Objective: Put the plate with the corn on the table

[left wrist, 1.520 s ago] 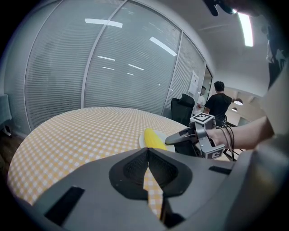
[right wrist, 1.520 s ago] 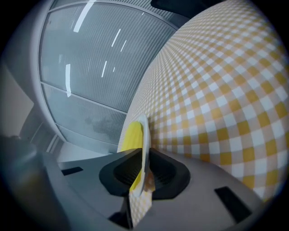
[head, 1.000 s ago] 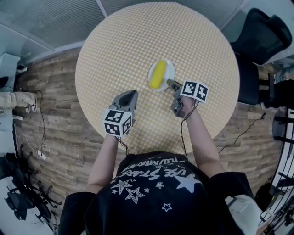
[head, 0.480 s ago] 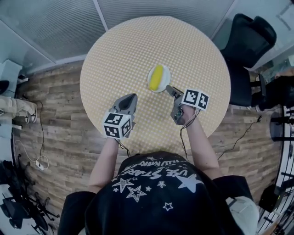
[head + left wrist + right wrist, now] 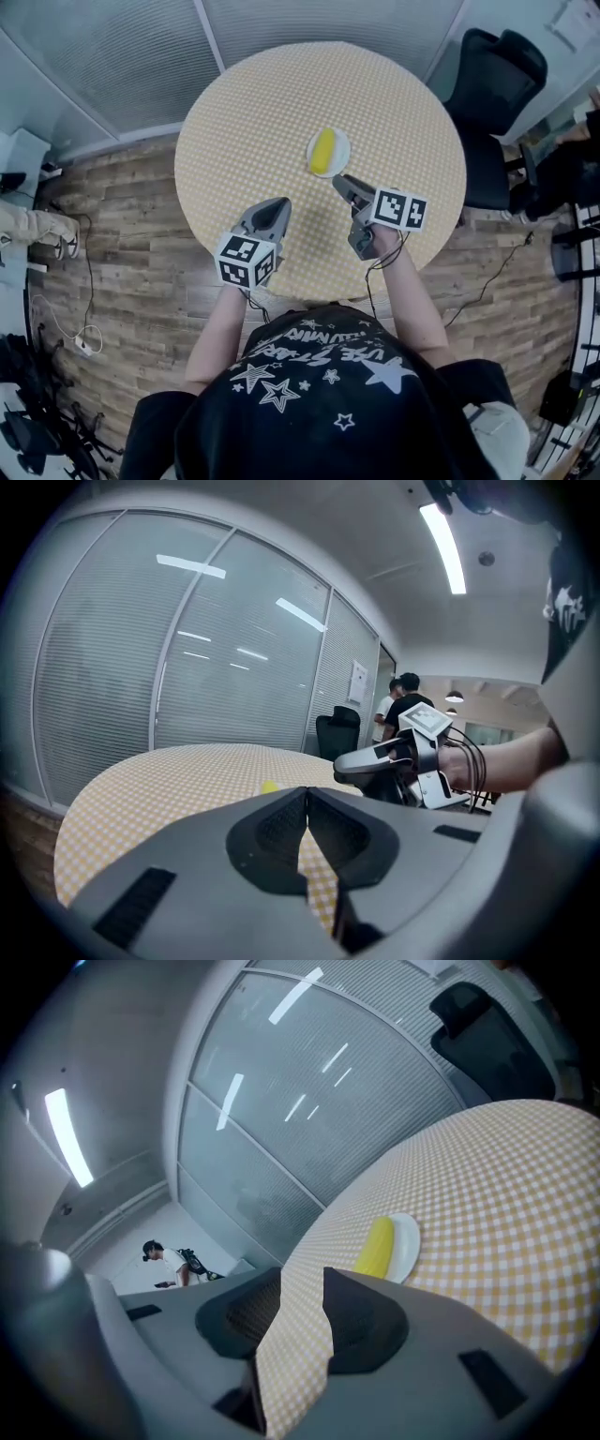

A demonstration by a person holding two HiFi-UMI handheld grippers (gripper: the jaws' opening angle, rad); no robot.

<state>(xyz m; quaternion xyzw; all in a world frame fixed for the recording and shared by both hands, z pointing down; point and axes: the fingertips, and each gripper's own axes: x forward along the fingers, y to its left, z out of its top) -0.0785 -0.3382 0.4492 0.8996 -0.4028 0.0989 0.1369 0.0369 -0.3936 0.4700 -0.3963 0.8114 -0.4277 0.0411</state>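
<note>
The white round plate [image 5: 340, 141] with yellow corn cob [image 5: 323, 151] sits on the checked table [image 5: 253, 103], seemingly delivered. Beside the plate, the right tool [image 5: 339, 181] is closing its empty jaws; the left tool [image 5: 279, 203] has its jaws together.

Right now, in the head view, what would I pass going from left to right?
left gripper → corn → right gripper, its fingers closing with nothing between them → chair

Left tool [image 5: 279, 204], jaws together, empty.
</note>
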